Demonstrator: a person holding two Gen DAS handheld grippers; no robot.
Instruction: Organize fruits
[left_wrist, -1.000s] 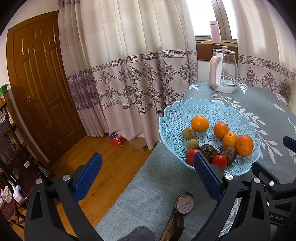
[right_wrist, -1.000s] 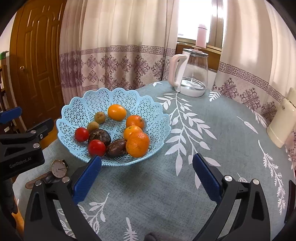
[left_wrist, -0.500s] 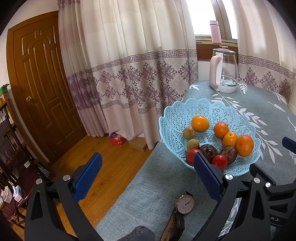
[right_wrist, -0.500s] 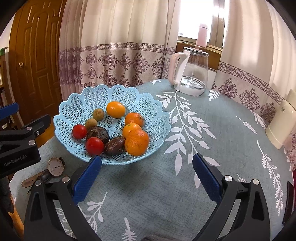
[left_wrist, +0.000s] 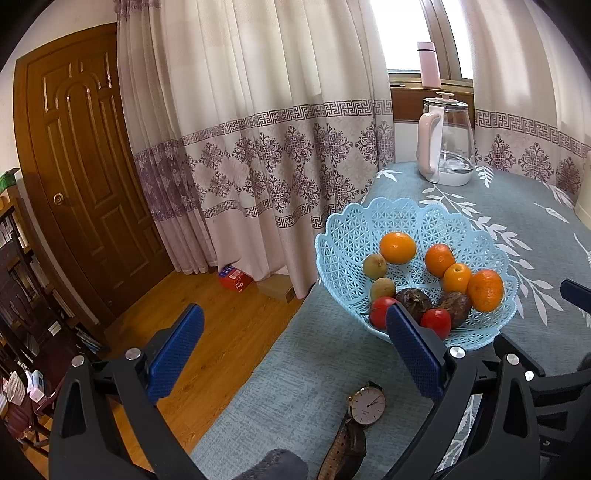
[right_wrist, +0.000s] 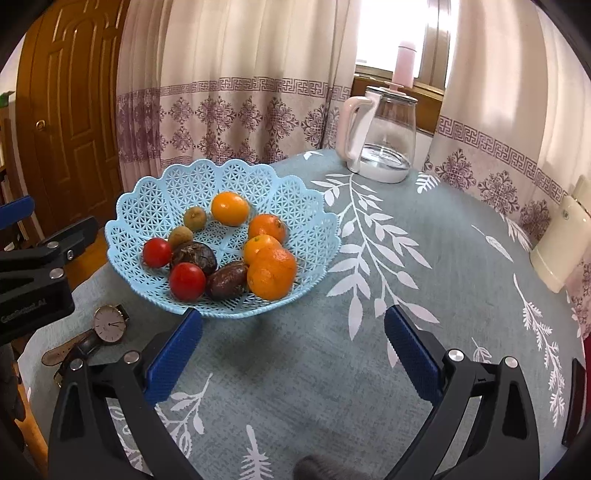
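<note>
A light blue lattice basket stands on the table and holds several oranges, two red tomatoes, two dark passion fruits and two small green-brown fruits. My right gripper hovers open over the tablecloth just in front of the basket, nothing between its blue pads. My left gripper is open too, at the table's left edge beside the basket; its right pad overlaps the basket's near rim in the left wrist view. The left gripper's black body shows at the right wrist view's left edge.
A wristwatch lies on the grey-blue leaf-print tablecloth near the basket. A glass kettle stands at the far edge, a cream jug at the right. Curtains, a wooden door and wood floor lie left.
The right gripper has drifted closer to the basket and slightly left, so the basket looms larger. The left gripper has stayed nearly still. Both stay open.
</note>
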